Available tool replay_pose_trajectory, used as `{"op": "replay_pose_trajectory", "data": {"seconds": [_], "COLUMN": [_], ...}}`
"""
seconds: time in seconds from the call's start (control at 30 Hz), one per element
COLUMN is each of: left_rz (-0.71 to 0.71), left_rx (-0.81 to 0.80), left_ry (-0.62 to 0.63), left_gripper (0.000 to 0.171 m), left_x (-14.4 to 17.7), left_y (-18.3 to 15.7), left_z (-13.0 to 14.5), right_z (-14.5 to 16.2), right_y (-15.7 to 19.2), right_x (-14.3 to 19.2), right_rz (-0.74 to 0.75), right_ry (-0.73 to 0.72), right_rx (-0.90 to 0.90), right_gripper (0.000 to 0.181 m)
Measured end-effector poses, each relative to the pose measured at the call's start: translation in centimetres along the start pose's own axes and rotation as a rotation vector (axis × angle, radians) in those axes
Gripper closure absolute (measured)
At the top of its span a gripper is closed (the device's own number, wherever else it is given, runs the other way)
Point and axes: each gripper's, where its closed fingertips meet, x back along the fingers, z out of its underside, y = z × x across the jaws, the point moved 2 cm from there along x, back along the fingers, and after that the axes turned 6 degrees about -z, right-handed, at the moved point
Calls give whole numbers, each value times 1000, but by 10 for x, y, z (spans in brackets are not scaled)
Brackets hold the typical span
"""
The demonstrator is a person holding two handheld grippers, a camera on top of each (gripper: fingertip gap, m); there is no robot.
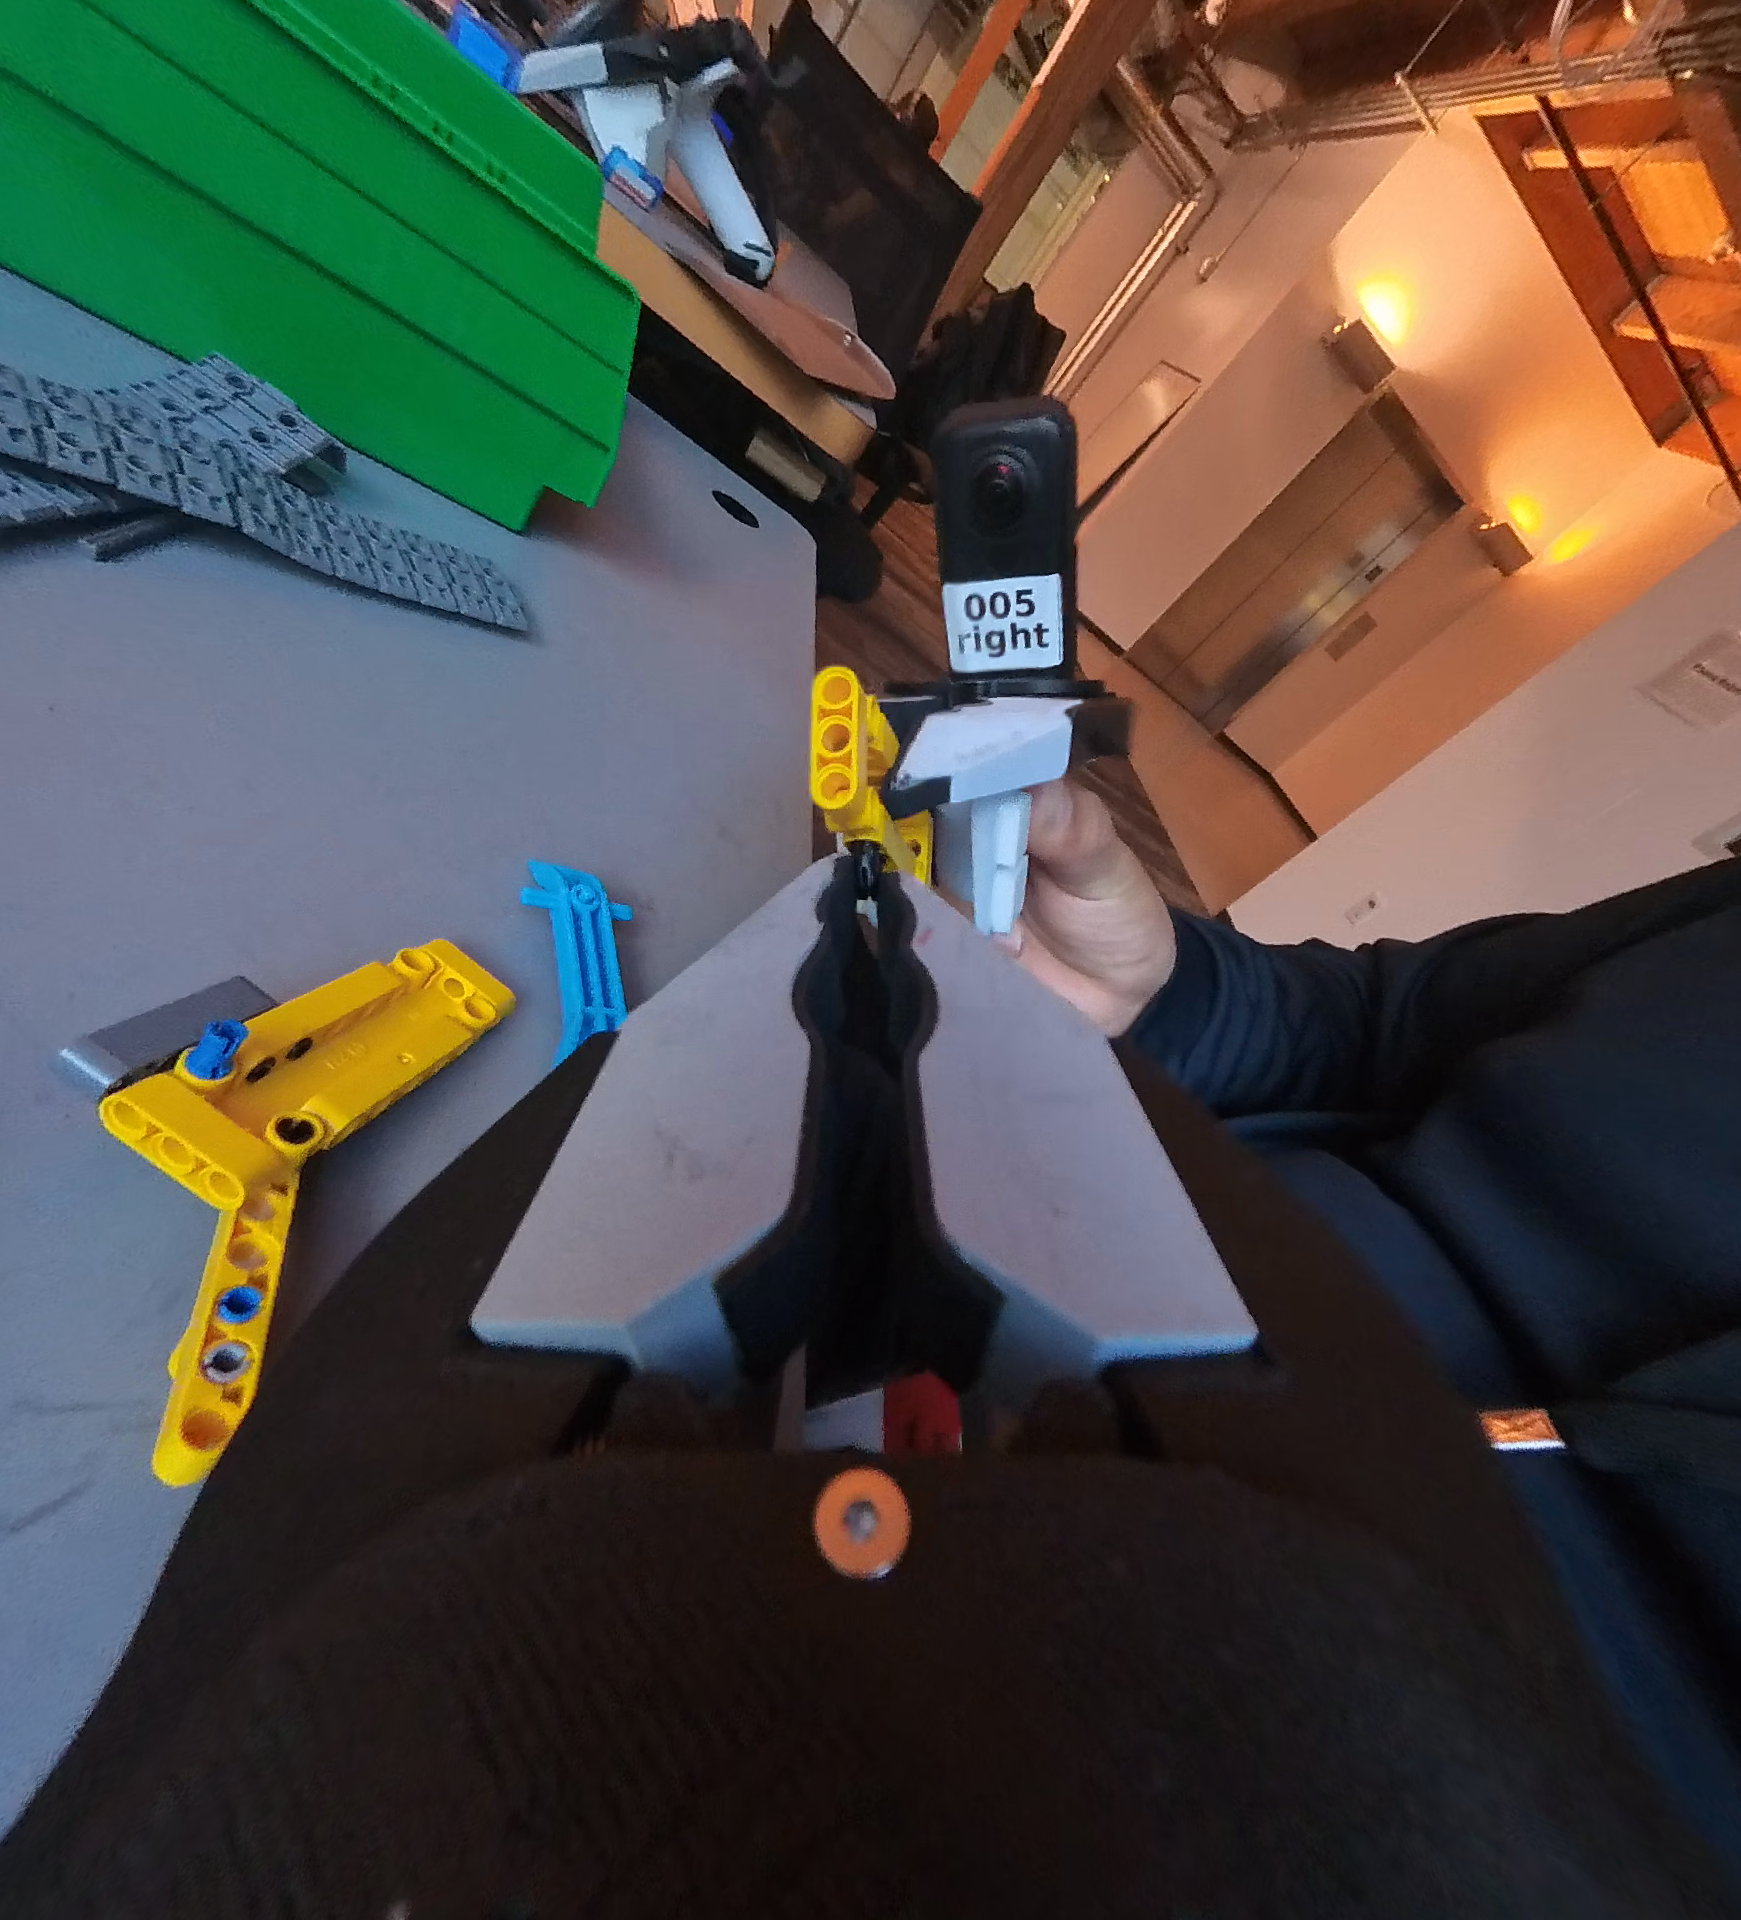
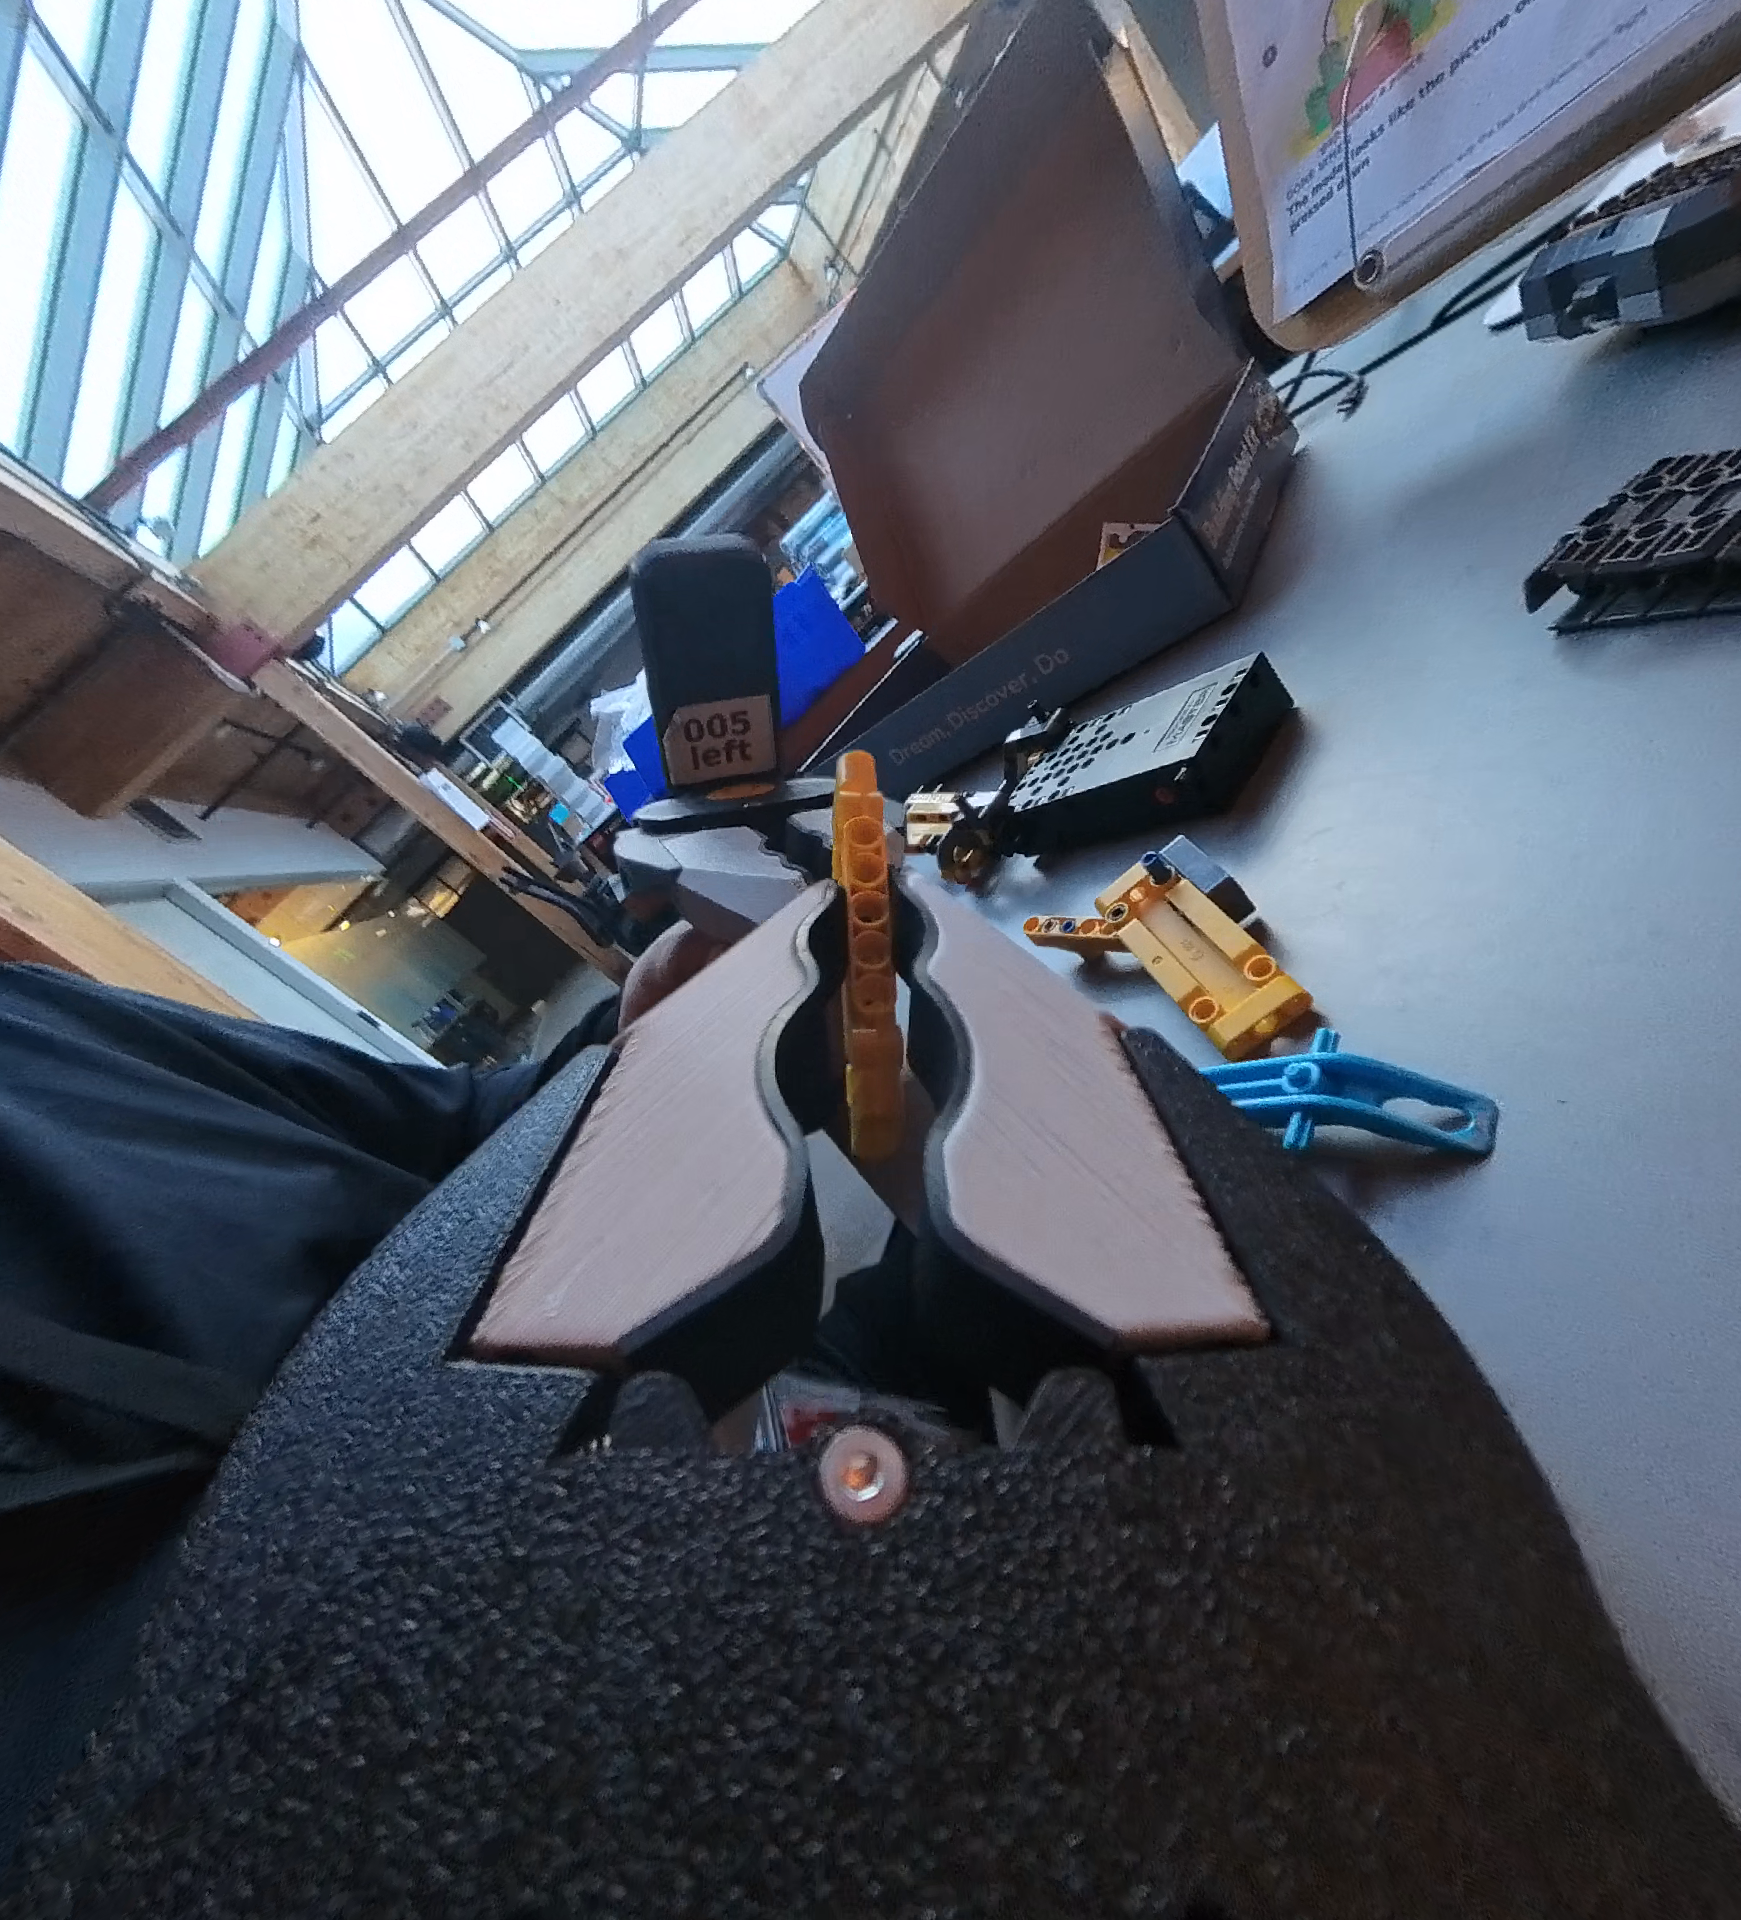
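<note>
My left gripper [image 1: 864, 885] is shut, pinching a small black pin [image 1: 863, 864] at its tips. The pin touches a yellow perforated beam piece [image 1: 837, 750], which the right gripper [image 1: 910, 790] holds in the air past the table edge. In the right wrist view, my right gripper [image 2: 871, 899] is shut on that yellow beam [image 2: 868, 966], which stands edge-on between the fingers. The left gripper [image 2: 793, 847] meets the beam from the far side. A hand [image 1: 1084, 914] holds the right gripper.
On the grey table [image 1: 378, 727] lie a yellow beam assembly [image 1: 294, 1091] [image 2: 1183, 956] with blue pins, a light blue part [image 1: 583, 961] [image 2: 1365, 1103], and grey track plates [image 1: 170, 447]. Green bins [image 1: 274, 239] stand behind. A black perforated block [image 2: 1146, 758], an open box [image 2: 1032, 416] and black track [image 2: 1697, 530] are there too.
</note>
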Motion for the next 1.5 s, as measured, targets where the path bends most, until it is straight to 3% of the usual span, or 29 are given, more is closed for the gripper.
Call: {"op": "replay_pose_trajectory", "data": {"seconds": [0.17, 0.4, 0.63, 0.73, 0.8, 1.0, 1.17, 1.5], "left_rz": [-6, 51, 31, 36, 34, 7, 14, 45], "left_rx": [-22, 17, -47, -60, -60, -107, -101, -50], "left_ry": [-37, 56, 100, 97, 106, 90, 81, 97], "left_gripper": [166, 162, 167, 168, 168, 168, 169, 168], "left_x": [1, 3, 5, 5, 2, 8, 12, 12], "left_y": [-2, -4, -5, -7, -7, -3, -3, -3], "left_z": [-6, -4, -1, -1, 1, -3, -7, -7], "right_z": [-3, 3, 5, 11, 18, 14, 1, 5], "right_y": [2, 4, 6, 6, 7, 7, 7, 8], "right_x": [-2, -3, -3, -5, -8, -12, -5, -8], "right_rz": [-48, -64, -76, -88, -98, -98, -145, -112], "right_ry": [4, 129, 135, 195, 264, 296, 233, 372], "right_rx": [-23, 0, 9, 55, 80, 123, 78, 180], "right_gripper": [179, 179, 179, 174, 161, 171, 176, 178]}}
